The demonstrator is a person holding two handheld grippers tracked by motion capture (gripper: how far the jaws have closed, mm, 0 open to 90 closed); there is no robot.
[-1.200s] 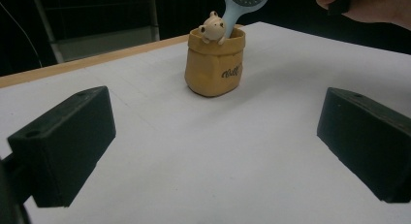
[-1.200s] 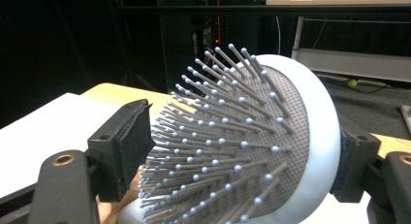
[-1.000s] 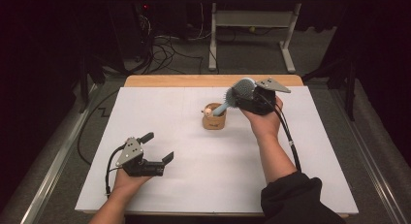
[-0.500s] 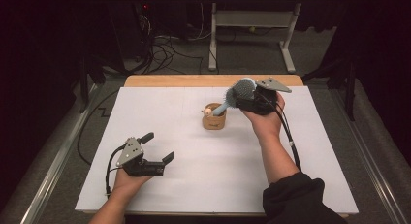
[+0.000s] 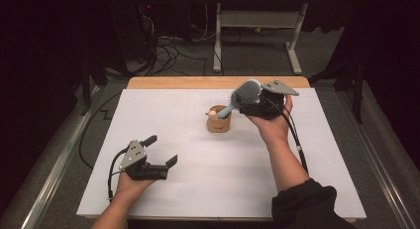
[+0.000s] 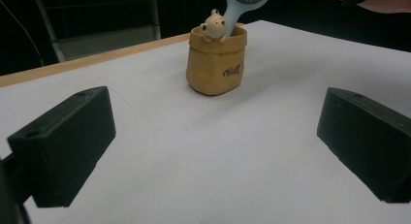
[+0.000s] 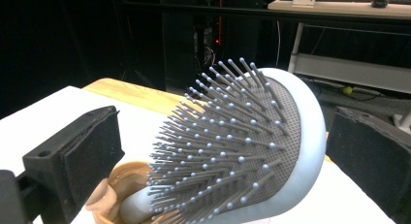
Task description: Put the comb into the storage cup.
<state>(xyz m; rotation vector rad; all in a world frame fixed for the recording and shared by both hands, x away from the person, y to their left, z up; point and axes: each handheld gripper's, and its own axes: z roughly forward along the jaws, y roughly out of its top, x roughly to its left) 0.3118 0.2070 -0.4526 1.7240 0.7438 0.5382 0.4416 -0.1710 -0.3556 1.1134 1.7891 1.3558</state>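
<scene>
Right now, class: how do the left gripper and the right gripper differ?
The left gripper rests low on the white table with nothing between its jaws; the right gripper is raised beside the tan pot, its jaws just opened around the blue hairbrush standing in that pot. Both are open.

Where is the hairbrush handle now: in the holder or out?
In: the hairbrush handle sits inside the tan holder, head leaning out.
</scene>
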